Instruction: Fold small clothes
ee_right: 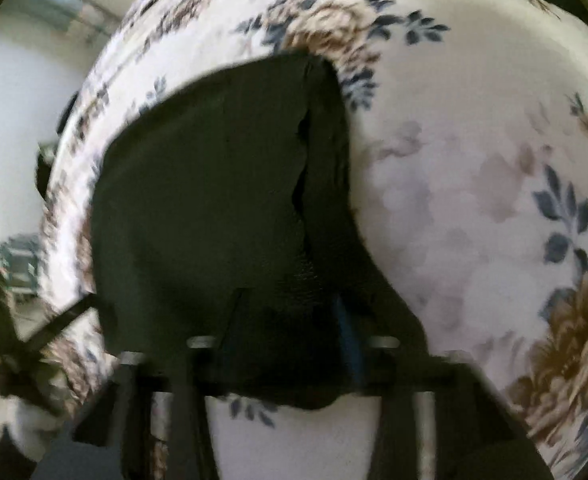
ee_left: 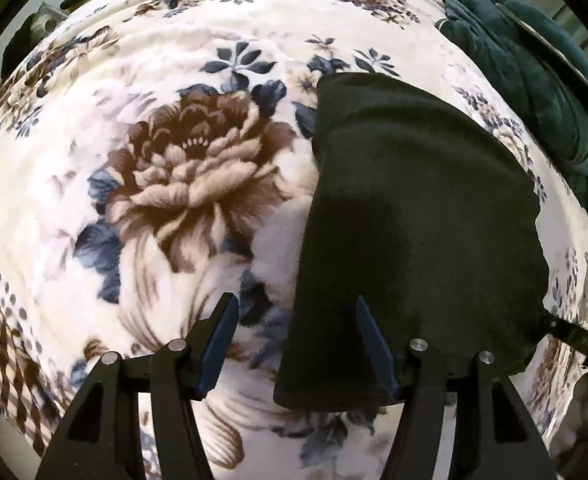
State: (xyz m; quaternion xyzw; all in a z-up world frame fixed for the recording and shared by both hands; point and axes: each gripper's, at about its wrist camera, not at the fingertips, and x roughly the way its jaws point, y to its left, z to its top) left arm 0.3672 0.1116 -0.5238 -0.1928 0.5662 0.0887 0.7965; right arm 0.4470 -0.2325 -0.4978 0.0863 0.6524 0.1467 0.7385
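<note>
- The black cloth (ee_left: pixel 414 216) is lying on the flowered blanket (ee_left: pixel 173 80), at three o'clock of the brown flower.
- The left hand-held gripper (ee_left: pixel 294 340) is hovering open, straddling the cloth's left edge.
- The right hand-held gripper (ee_right: pixel 289 320) is pinching the cloth's near edge; a thin pinch is risking slipping and spoiling the fold.

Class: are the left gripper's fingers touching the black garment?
Cannot tell. In the left wrist view the left gripper is open, one finger overlapping the black garment, but no contact or gap shows.
</note>
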